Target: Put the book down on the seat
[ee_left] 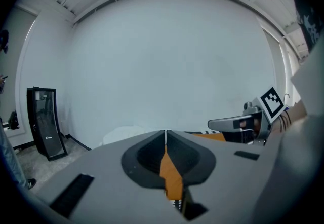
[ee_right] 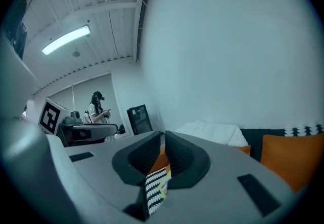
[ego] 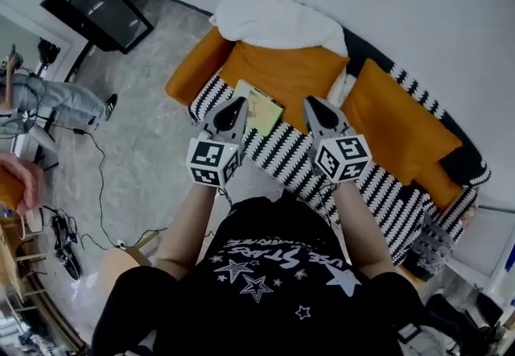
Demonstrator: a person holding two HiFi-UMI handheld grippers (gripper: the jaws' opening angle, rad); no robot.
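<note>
The thin yellow-green book (ego: pixel 262 109) lies flat at the back edge of the black-and-white zigzag sofa seat (ego: pixel 283 155), towards its left end. The left gripper (ego: pixel 233 107) and right gripper (ego: pixel 315 107) hover above it, jaws pressed together, empty.

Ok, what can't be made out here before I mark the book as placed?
- Book: head view, near corner hidden behind the left gripper; cover print too small.
- Seat: head view, part of the front edge covered by the arms and the right gripper.
- Left gripper view: its closed fingers block everything low; no book shows.
- Right gripper view: only a sliver of seat shows below the fingers.
- Person at left, head view: cut off by the edge.
</note>
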